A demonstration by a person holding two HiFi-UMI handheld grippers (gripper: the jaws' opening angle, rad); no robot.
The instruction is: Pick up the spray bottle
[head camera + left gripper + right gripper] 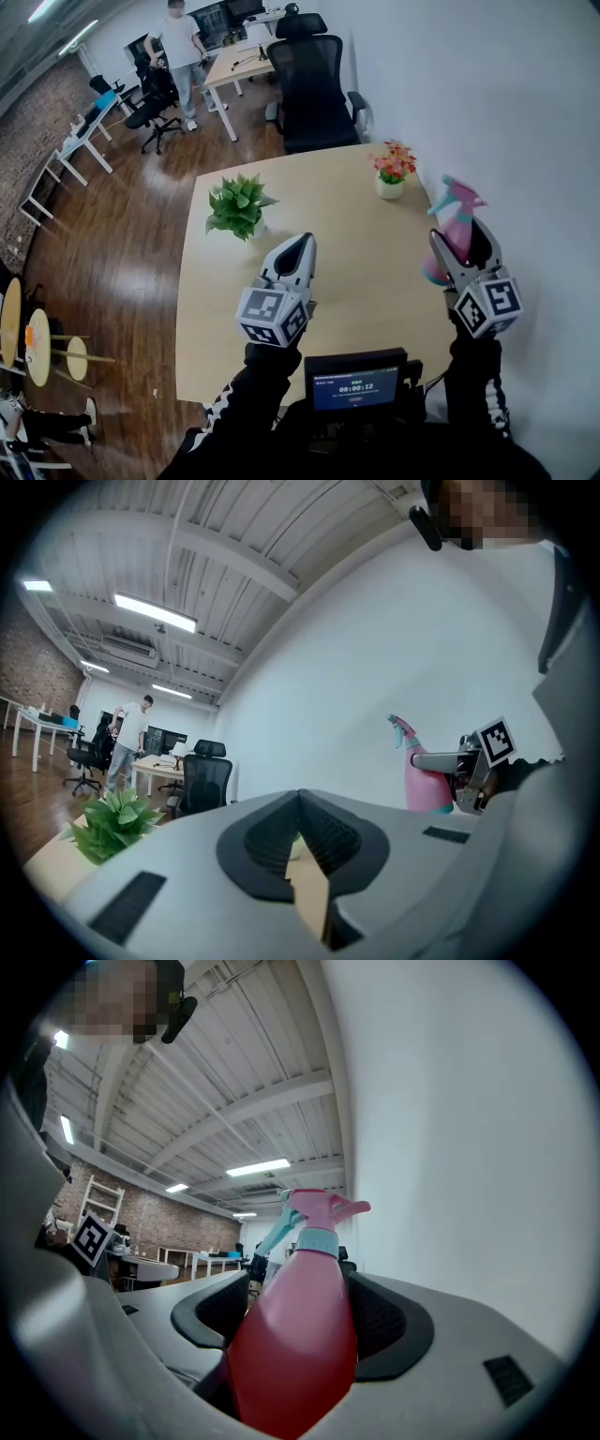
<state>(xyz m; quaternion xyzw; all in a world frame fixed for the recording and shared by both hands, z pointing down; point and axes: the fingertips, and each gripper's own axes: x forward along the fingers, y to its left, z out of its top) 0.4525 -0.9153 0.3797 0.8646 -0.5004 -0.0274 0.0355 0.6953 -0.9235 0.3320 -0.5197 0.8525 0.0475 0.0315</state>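
A pale wooden bench (356, 248) stands in an office, with a black office chair (309, 94) drawn up at the bench's far side. A leafy green plant (239, 204) stands on the bench's left half. Over the bench's near part, the left hand-held gripper (302, 246) is clenched, jaws met at the tips with nothing between them. At the bench's right edge, the right hand-held gripper (459, 236) grasps the pink spray bottle (457, 211) upright by its body, both pads against it. A small pot of flowers (392, 173) sits near the bench's far right corner.
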